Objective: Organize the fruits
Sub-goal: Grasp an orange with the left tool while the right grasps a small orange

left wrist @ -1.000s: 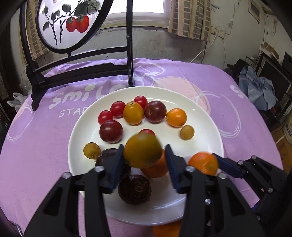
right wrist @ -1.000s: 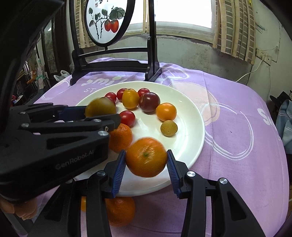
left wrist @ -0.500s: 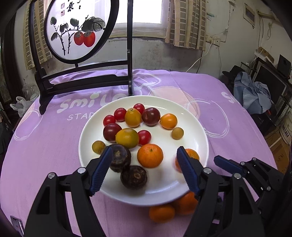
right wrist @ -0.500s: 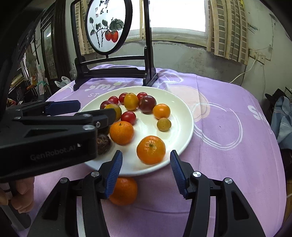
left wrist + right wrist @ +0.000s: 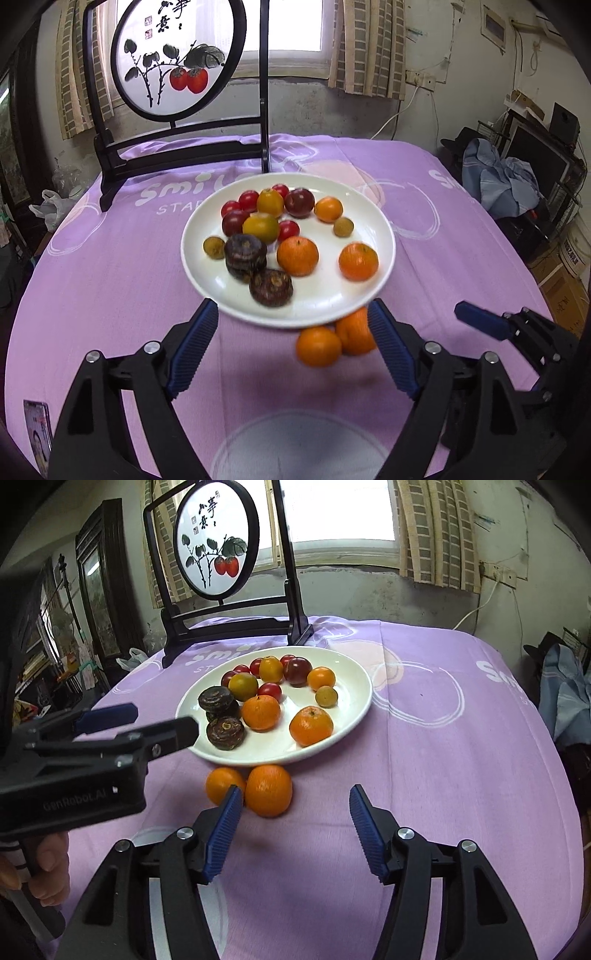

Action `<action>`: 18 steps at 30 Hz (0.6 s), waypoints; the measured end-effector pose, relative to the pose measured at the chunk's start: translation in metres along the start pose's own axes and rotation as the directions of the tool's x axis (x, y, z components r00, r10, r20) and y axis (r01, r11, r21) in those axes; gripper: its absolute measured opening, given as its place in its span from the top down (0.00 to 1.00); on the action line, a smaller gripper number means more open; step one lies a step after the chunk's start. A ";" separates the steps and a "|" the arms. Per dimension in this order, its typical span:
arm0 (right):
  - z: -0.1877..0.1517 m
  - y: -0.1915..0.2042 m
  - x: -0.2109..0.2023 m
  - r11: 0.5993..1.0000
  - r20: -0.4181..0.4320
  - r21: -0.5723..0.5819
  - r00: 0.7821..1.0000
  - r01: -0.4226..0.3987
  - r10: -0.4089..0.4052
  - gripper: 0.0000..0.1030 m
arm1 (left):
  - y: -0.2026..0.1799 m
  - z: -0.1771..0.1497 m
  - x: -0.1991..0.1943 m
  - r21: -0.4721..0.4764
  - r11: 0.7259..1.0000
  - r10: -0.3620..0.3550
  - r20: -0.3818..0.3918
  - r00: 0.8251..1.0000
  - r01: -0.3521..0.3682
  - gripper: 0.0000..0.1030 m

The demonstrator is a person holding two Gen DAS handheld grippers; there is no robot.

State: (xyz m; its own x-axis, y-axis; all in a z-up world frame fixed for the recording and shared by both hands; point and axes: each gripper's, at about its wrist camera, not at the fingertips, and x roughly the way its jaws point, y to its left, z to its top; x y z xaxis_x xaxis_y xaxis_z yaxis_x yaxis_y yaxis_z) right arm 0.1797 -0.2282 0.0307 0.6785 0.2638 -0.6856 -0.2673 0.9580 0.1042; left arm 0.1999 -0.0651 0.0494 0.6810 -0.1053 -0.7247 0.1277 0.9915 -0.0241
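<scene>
Both grippers, left [image 5: 291, 349] and right [image 5: 295, 827], opening with nothing held, near plate [image 5: 325, 310]; two oranges [image 5: 268, 790] beside its rim.

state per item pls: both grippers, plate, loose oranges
left gripper: jaws opening, nothing between them
right gripper: jaws opening, nothing between them
white plate: on the purple cloth, loaded with fruit
two oranges: on the cloth, off the plate, side by side by its near rim

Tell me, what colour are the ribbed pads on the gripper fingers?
Blue ribbed pads, on black fingers; clearest in the right wrist view.
</scene>
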 end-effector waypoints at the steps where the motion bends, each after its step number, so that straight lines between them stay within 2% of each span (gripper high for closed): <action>1: -0.004 -0.001 -0.004 1.000 0.003 0.007 1.000 -0.002 0.002 0.41 | 0.000 -0.008 -0.003 0.002 1.000 -0.001 -0.007 1.000 0.001 0.22; 11: -0.028 -0.015 -0.012 0.999 -0.024 0.032 1.000 -0.002 0.003 0.39 | -0.003 -0.062 -0.001 0.031 0.999 -0.030 -0.087 0.996 0.032 0.21; 18: -0.032 -0.021 -0.012 0.999 -0.033 0.042 0.999 -0.005 0.006 0.36 | -0.005 -0.066 0.032 0.044 0.999 0.002 -0.143 0.990 0.005 0.21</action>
State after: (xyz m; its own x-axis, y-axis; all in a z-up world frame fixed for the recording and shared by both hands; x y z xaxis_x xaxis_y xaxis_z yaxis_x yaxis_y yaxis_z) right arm 0.1554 -0.2554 0.0140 0.6537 0.2656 -0.7086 -0.2415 0.9606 0.1373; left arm 0.1738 -0.0680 -0.0195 0.5709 -0.0917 -0.8158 0.1623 0.9867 0.0026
